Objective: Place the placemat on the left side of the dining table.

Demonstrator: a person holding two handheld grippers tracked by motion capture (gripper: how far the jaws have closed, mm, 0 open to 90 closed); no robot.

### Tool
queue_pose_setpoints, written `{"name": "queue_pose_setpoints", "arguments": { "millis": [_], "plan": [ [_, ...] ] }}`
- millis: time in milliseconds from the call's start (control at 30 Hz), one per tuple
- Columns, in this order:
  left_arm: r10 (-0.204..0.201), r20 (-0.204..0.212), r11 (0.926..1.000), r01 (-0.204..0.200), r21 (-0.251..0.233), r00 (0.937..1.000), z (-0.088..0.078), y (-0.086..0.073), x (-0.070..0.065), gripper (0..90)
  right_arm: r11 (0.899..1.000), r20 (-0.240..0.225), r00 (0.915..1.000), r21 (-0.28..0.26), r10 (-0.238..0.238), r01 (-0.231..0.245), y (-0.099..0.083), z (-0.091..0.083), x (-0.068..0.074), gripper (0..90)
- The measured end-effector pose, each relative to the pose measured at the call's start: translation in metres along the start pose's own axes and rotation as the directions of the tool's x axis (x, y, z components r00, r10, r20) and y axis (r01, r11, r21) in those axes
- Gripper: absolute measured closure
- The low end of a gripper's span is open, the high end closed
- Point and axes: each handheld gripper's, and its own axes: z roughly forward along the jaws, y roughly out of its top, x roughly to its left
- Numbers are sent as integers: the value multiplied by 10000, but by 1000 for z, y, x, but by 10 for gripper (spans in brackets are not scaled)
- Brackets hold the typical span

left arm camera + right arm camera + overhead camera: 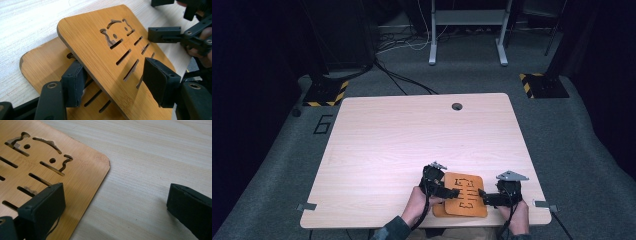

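Two bamboo boards lie stacked at the near edge of the light wooden table (412,135), a little right of its middle. The upper board (100,47) has a cut-out cartoon face above rows of slots; in the left gripper view its left edge is tilted up off the lower board (42,67), which lies flat on the table and peeks out beneath it on the left, with slots of its own. The left gripper (443,191) comes in from the left of the stack, held by the person's left hand (417,202). Its jaws straddle the raised edge of the upper board, one jaw under that edge and over the lower board, the other above the slotted top face; whether the pads already press on the board cannot be told, as the jaws look partly apart around it. The right gripper (488,196), in the person's right hand (518,215), sits at the right side of the stack. In its own view its jaws stand wide apart: one jaw hovers over the right part of the upper board near the slots, the other over bare table beyond the board's rounded corner, and nothing is clamped between them. On the floor beyond the table stand a white frame (467,30) and two black bases with yellow-striped edges (326,92).
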Motion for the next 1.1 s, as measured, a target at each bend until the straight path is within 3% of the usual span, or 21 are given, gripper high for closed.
{"name": "queue_pose_setpoints", "arguments": {
  "millis": [100,200,833,1100],
  "plan": [
    [107,15,9999,-107,72,9999,-3,2,-2,368,10000,0,10000,-34,80,-80,0,0,0,12],
    [-40,123,10000,40,5,9999,-5,6,-5,372,9999,23,9999,-62,117,-117,0,-1,-1,14],
    [-32,-13,9993,33,385,10000,-10,24,-20,376,9993,-67,9995,-201,304,-305,-1,-2,-4,21],
    [-497,65,9976,493,477,9987,-11,27,-20,410,9992,-88,9995,-233,310,-312,-2,-2,-4,23]
  ]
}}
